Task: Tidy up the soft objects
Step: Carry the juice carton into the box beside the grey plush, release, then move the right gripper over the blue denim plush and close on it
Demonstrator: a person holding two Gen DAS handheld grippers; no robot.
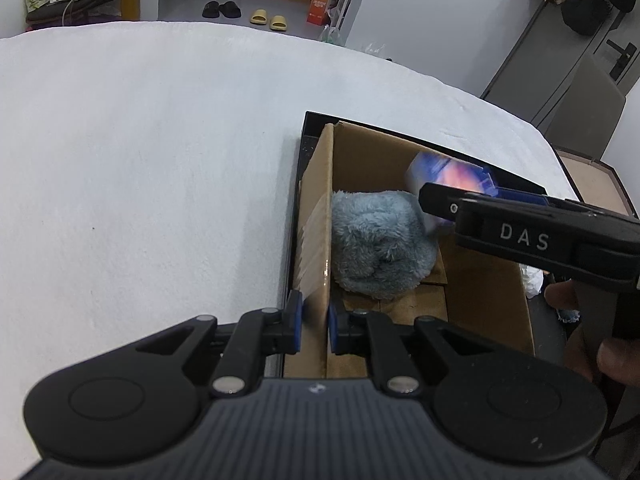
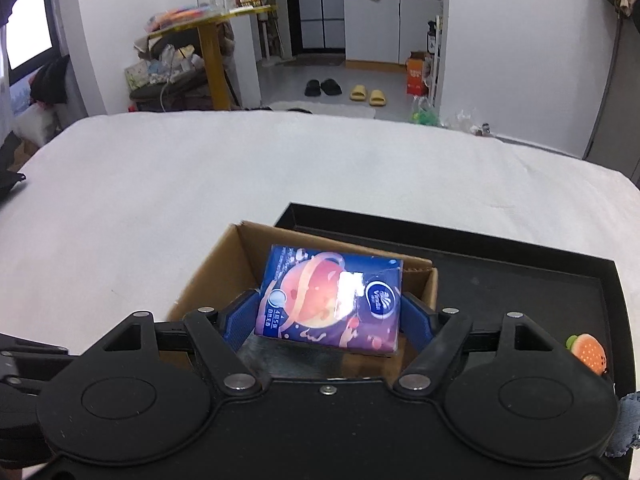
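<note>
Left tongs [image 1: 315, 326] are clamping shut on the left wall of the cardboard box [image 1: 320, 216], which is sitting in a black tray [image 2: 520, 264] on the white desk [image 1: 140, 160]. Right tongs [image 2: 330, 320] are standing wide, pads flanking the tissue pack [image 2: 332, 300] over the box; contact unclear. Blue plush towel [image 1: 376, 244] is lying inside the box.

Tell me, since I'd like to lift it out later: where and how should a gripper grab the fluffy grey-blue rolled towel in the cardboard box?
Grip the fluffy grey-blue rolled towel across its rounded middle, coming straight down from above. It lies as a squat bundle against the open brown cardboard box's left wall, which the left gripper pinches, so only its top is open; its soft pile should compress under the pads.
</note>
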